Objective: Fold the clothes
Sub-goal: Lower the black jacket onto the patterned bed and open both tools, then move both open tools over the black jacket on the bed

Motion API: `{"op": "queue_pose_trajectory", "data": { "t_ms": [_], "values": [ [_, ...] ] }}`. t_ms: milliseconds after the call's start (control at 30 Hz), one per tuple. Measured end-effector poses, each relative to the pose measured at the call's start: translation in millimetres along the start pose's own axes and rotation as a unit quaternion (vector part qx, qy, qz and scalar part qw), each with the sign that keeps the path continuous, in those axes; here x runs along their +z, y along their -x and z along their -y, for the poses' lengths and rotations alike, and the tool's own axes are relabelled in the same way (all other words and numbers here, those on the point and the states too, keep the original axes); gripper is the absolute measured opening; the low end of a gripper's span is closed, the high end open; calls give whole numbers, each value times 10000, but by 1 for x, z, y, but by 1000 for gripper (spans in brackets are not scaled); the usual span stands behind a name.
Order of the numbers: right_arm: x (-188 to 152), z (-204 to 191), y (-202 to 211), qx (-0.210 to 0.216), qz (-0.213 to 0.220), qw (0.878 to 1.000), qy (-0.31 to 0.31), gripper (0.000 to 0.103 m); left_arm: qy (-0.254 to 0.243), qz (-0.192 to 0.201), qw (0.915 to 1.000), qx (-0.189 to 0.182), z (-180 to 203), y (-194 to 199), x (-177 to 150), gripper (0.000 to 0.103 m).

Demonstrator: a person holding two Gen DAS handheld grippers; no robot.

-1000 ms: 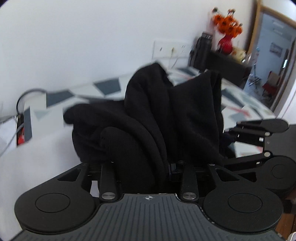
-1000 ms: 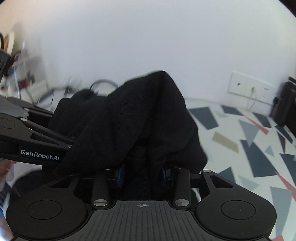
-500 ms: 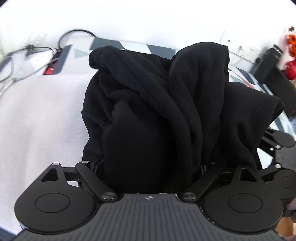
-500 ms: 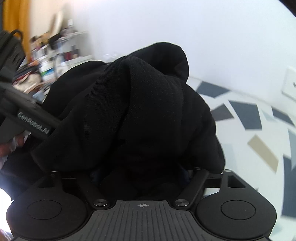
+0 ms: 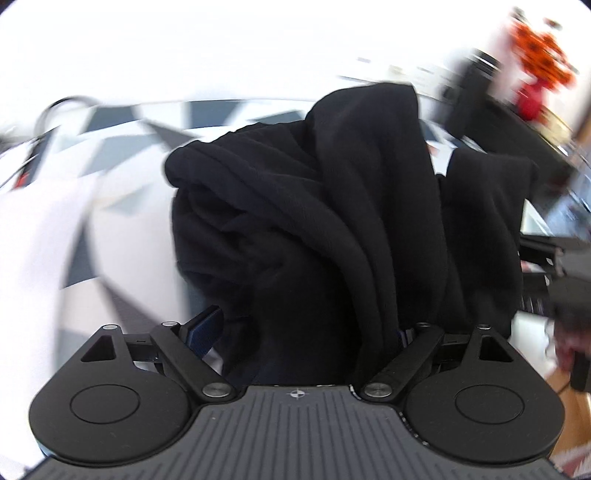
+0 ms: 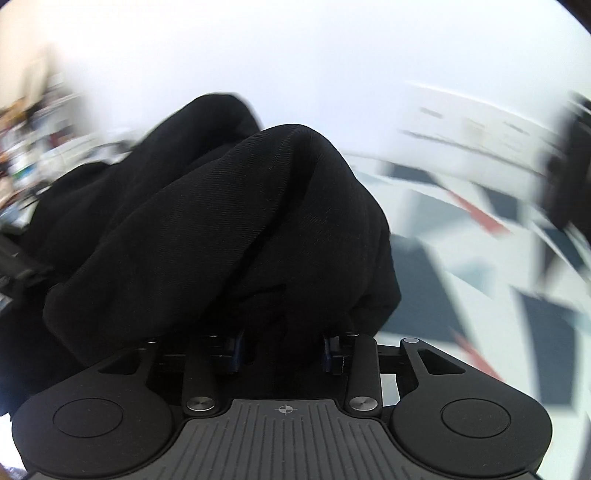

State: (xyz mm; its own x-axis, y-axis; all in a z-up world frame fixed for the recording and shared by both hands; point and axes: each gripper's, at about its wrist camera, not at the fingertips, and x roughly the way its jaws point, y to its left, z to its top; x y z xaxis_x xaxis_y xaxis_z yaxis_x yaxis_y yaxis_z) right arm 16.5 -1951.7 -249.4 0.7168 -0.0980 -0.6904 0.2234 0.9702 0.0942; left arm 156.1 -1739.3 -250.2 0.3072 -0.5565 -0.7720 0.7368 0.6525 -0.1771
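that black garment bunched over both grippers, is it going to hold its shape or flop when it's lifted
The black garment will probably flop: it drapes in soft folds over the left hand-held gripper. Its thick rolls suggest some weight. The woven texture likely grips well.

Left tongs (image 5: 310, 332) spread wide, bunched black garment (image 5: 332, 206) heaped between them; patterned bench (image 5: 110, 192) blurred behind; orange flowers (image 5: 539, 33) far right.
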Motion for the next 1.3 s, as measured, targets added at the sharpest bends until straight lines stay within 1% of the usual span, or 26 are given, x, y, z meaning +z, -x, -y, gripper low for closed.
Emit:
{"op": "queue_pose_trajectory", "data": {
  "t_ms": [67,133,200,233,267,300,333,367,400,433,467,500,533,567,633,700,733,767,800,867,1000,1067,1133,1200,1267,1300],
  "values": [
    [-7,19,11,-331,-20,9984,-465,34,-207,-7,9997,-157,16,-3,0,88],
    [-14,25,21,-569,-20,9957,-724,38,-310,-15,9993,-221,22,-8,-1,88],
    [-21,32,31,-806,-20,9919,-983,48,-355,9,9991,-232,27,-7,-2,88],
    [-25,32,38,-820,-16,9907,-1081,50,-396,59,9989,-255,28,-4,-2,86],
    [-27,30,45,-811,-8,9904,-1122,55,-446,113,9985,-283,28,0,-2,82],
    [-28,26,51,-839,-1,9900,-1138,66,-496,168,9981,-312,28,3,-2,66],
    [-30,22,57,-867,6,9895,-1154,71,-520,227,9977,-382,26,9,-2,51],
    [-30,18,64,-906,26,9890,-1166,77,-494,279,9976,-396,22,15,-1,47],
    [-29,14,70,-952,56,9885,-1175,78,-455,329,9976,-393,18,22,-1,39],
    [-28,9,76,-997,86,9879,-1184,79,-405,377,9976,-425,14,30,-1,30],
    [-26,7,84,-1023,159,9870,-1232,80,-352,424,9974,-466,9,37,0,25],
    [-22,6,93,-1034,265,9857,-1306,82,-315,495,9970,-510,3,46,1,19],
    [-18,6,102,-1045,371,9842,-1381,82,-301,569,9965,-537,-1,53,2,15],
    [-14,5,112,-1055,477,9826,-1455,83,-289,655,9960,-535,-6,61,4,14],
    [-5,-2,131,-1006,737,9795,-1583,85,-42,959,9943,-468,-21,79,11,13],
    [8,-7,148,-997,982,9761,-1661,93,231,1276,9908,-395,-35,99,18,12],
    [15,-10,156,-1035,1081,9745,-1673,96,374,1509,9873,-320,-42,111,22,12],
    [23,-15,165,-1099,1164,9729,-1670,100,494,1746,9832,-191,-49,123,26,12],
    [30,-20,173,-1163,1247,9712,-1667,102,606,1977,9784,-49,-56,135,29,12],
    [44,-28,188,-1248,1414,9686,-1622,102,789,2287,9701,191,-67,153,36,12],
    [77,-38,206,-1093,1762,9677,-1431,102,1004,2610,9581,612,-89,175,42,12],
    [92,-42,211,-990,1897,9669,-1392,102,1190,2785,9500,767,-103,192,44,12],
    [107,-46,215,-925,2007,9658,-1356,102,1393,3025,9385,911,-116,208,43,12],
    [120,-47,212,-902,2058,9663,-1255,102,1607,3275,9241,1136,-127,223,41,12],
    [131,-47,205,-924,2070,9677,-1107,102,1853,3388,9128,1328,-139,232,35,12],
    [135,-46,197,-971,2019,9696,-982,102,1940,3332,9124,1371,-145,233,32,12]
  ]
}}
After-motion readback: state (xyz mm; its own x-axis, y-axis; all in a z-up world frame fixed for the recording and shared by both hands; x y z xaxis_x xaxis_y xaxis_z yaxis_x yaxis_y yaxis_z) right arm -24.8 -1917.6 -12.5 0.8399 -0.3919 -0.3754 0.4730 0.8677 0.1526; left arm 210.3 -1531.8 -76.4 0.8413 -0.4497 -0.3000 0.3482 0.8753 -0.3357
